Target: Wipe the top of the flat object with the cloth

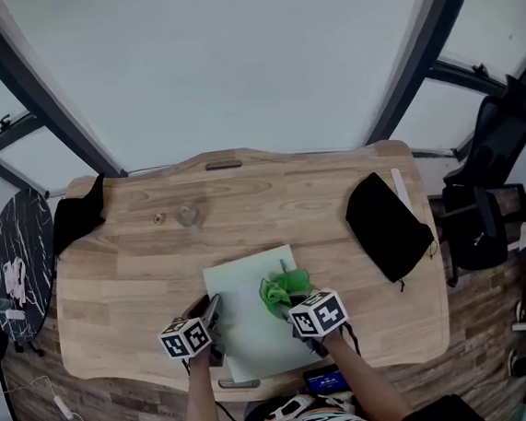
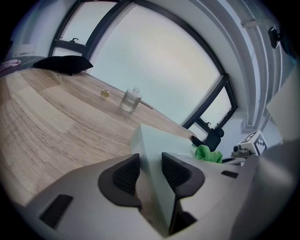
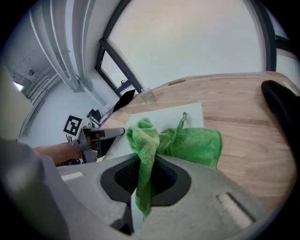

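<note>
Grey left gripper (image 2: 150, 169) and right gripper (image 3: 146, 174), black ribbed pads (image 2: 127, 172); white cubes (image 1: 185, 338) with black square markers, lower centre.

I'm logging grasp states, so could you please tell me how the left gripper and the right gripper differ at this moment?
The left gripper is shut on the edge of the pale green flat board; the right gripper is shut on the bright green cloth. The left gripper sits at the board's left edge, while the right gripper is over its right half. Both are shut on something.
</note>
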Action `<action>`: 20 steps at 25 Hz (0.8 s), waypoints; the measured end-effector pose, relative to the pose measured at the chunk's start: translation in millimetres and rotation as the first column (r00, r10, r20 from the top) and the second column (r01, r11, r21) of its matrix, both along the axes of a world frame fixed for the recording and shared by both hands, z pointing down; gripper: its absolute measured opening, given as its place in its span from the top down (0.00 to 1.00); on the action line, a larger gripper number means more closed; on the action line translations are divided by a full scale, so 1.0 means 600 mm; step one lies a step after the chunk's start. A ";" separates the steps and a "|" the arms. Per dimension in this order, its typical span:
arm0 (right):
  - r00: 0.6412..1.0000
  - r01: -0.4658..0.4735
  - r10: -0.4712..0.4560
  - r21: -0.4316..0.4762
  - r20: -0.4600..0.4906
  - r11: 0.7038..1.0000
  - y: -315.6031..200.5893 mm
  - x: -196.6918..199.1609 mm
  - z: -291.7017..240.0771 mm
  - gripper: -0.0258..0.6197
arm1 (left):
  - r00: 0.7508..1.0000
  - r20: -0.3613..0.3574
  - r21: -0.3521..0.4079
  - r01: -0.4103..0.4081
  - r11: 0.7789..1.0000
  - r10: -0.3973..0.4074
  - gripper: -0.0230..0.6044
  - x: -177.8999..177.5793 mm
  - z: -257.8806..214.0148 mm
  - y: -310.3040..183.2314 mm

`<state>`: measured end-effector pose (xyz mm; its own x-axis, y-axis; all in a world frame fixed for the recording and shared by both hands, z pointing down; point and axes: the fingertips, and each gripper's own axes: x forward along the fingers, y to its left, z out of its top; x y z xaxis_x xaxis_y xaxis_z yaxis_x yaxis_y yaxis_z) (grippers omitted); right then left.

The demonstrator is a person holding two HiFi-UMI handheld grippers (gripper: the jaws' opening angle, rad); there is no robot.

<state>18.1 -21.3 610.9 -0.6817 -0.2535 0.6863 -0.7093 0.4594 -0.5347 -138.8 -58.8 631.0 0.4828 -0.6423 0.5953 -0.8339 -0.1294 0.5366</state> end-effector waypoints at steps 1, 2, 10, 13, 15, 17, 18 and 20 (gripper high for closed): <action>1.000 0.002 -0.002 0.000 -0.001 1.000 -0.002 0.000 0.000 0.90 | 1.000 -0.004 -0.001 0.000 1.000 0.000 0.72 0.000 0.000 0.000; 1.000 0.002 -0.002 0.002 -0.003 1.000 -0.005 0.001 -0.001 0.90 | 1.000 -0.010 -0.002 0.000 1.000 0.000 0.72 0.000 0.000 0.001; 1.000 -0.025 0.025 -0.005 -0.005 1.000 -0.051 0.021 -0.003 0.90 | 1.000 -0.028 -0.013 -0.008 1.000 0.008 0.72 0.012 0.000 0.001; 1.000 -0.020 0.020 0.008 -0.009 1.000 -0.061 0.023 -0.006 0.90 | 1.000 -0.029 -0.014 -0.010 1.000 0.010 0.72 0.013 -0.001 0.001; 1.000 -0.004 0.005 0.013 -0.014 1.000 -0.066 0.021 -0.006 0.90 | 1.000 -0.026 -0.017 -0.010 1.000 0.010 0.72 0.013 -0.001 0.001; 1.000 0.010 -0.009 0.014 -0.020 1.000 -0.070 0.020 -0.005 0.90 | 1.000 -0.024 -0.020 -0.011 1.000 0.011 0.72 0.013 0.000 0.002; 1.000 0.014 -0.013 0.014 -0.021 1.000 -0.072 0.019 -0.005 0.90 | 1.000 -0.024 -0.021 -0.012 1.000 0.011 0.72 0.013 0.000 0.002; 1.000 0.021 -0.021 0.012 -0.021 1.000 -0.077 0.017 -0.006 0.90 | 1.000 -0.025 -0.022 -0.014 1.000 0.013 0.72 0.012 0.000 0.001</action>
<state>28.4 -67.4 607.5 -0.6727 -0.2478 0.6972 -0.7103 0.4803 -0.5146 -131.5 -58.0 630.8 0.5064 -0.6224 0.5969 -0.8182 -0.1283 0.5604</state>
